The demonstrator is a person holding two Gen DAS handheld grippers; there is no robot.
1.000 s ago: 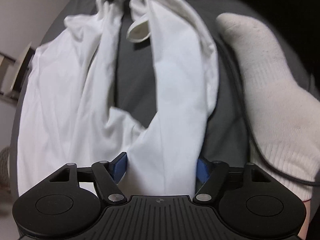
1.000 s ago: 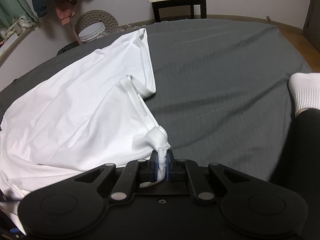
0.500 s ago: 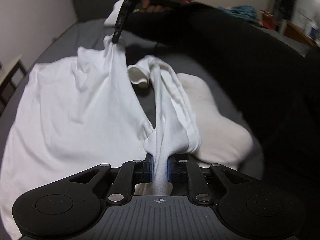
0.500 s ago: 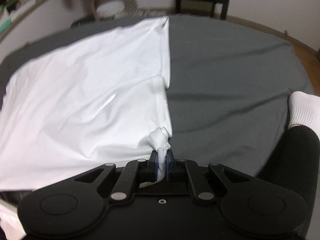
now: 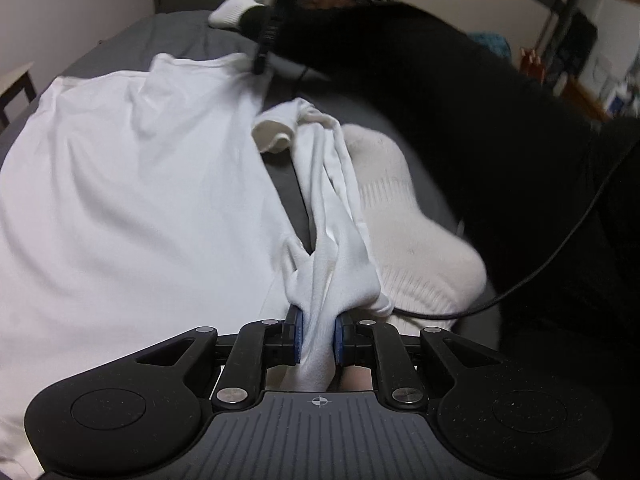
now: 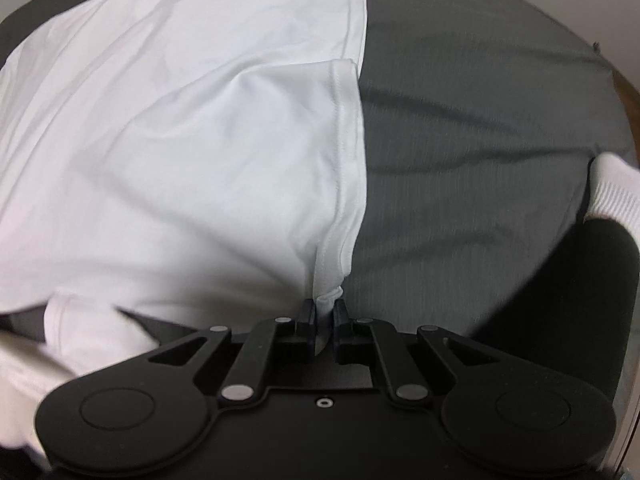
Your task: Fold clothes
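Two views, left wrist first. Showed the left gripper with its blue pads pinched together on a bunched fold of the white shirt, cloth squeezed through the narrow gap. Shirt body spread from 9 to 11 o'clock over the grey bed cover. At 3 o'clock, just beside the gathered fold, a foot in a white sock. At 12 o'clock, the right gripper touching the shirt's far edge.

Right wrist view: showed the right gripper nearly closed, clamped on a thin pinch of the shirt's hemmed edge. Cloth lay from 8 to 12 o'clock; bare cover at 1 to 3. Second sock at 3 o'clock.
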